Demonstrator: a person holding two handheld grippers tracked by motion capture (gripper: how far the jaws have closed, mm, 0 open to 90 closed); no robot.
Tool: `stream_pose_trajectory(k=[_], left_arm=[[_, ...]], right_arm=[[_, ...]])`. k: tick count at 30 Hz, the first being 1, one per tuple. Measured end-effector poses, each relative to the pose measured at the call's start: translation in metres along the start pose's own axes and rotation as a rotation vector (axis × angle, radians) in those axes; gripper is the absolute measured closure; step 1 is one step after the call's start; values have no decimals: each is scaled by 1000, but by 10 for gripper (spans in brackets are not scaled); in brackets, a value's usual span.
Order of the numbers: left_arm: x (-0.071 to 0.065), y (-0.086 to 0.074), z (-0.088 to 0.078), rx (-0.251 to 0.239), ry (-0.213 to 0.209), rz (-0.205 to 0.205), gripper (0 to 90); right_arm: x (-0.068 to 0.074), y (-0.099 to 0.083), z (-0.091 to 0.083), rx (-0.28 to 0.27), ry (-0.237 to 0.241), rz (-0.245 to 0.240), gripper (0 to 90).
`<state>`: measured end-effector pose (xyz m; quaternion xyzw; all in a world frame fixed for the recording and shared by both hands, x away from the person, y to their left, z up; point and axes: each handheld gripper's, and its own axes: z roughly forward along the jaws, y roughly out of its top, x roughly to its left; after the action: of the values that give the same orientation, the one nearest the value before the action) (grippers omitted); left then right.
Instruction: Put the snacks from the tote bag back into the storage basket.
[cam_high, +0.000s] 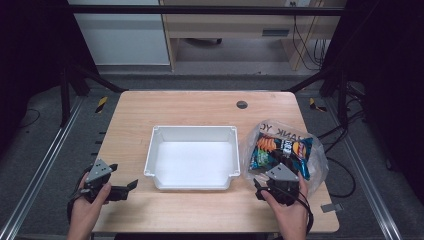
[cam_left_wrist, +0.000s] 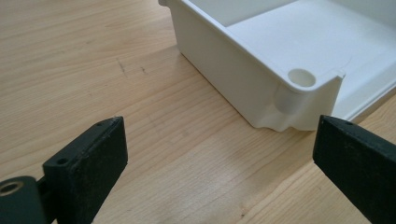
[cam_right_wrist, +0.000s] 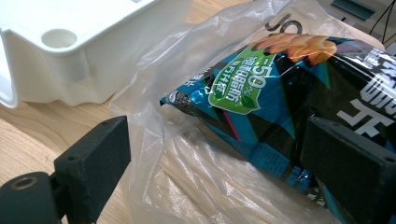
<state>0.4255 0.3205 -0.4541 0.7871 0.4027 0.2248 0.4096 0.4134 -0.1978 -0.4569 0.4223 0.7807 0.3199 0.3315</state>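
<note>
The snack bag (cam_high: 281, 149), dark blue with orange chips printed on it, lies inside a clear plastic bag (cam_high: 315, 165) on the right part of the wooden table (cam_high: 200, 107), just to the right of the white bin (cam_high: 192, 131). In the high view its long axis runs across the table from the bin side toward the right edge, slightly tilted, with the printing upside down to the person; the plastic bag's lettering also reads reversed. In the right gripper view the snack bag (cam_right_wrist: 280, 98) points one sealed end toward the camera, and the plastic bag's (cam_right_wrist: 154, 121) open mouth faces the jaws.

The right gripper (cam_high: 270, 186) sits at the near edge of the plastic bag, jaws spread wide. The plastic film and the snack bag's near end lie between them; whether the pads touch either cannot be told.

The left gripper (cam_high: 122, 181) hovers over bare wood to the left of the bin, jaws wide apart with nothing between them, aimed at the bin's (cam_left_wrist: 299, 79) near corner.
</note>
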Motion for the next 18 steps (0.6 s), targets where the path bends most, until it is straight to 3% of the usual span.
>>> stream_pose_trajectory(k=[4, 7, 10, 12, 14, 15, 16, 18], left_arm=[[0, 1, -5, -8, 24, 11, 29], [2, 0, -7, -13, 41, -13, 34], [3, 0, -7, -28, 42, -29, 35], [5, -1, -8, -29, 44, -43, 36], [5, 0, -15, -105, 86, -83, 35], [5, 0, -15, -105, 86, -83, 33], [5, 1, -20, -165, 117, -97, 33], [5, 2, -24, -191, 130, -91, 29]], right_arm=[[0, 0, 0, -14, 2, -9, 118], [-4, 0, 1, -14, 0, -11, 155], [-9, 0, 1, 21, 10, -8, 170], [-16, 1, -2, 22, 27, 13, 173], [-24, 5, -9, 40, 21, -6, 172], [-24, 5, -9, 40, 21, -6, 172], [-27, 6, -12, 42, 28, -2, 170], [-35, 8, -17, 59, 73, 25, 159]])
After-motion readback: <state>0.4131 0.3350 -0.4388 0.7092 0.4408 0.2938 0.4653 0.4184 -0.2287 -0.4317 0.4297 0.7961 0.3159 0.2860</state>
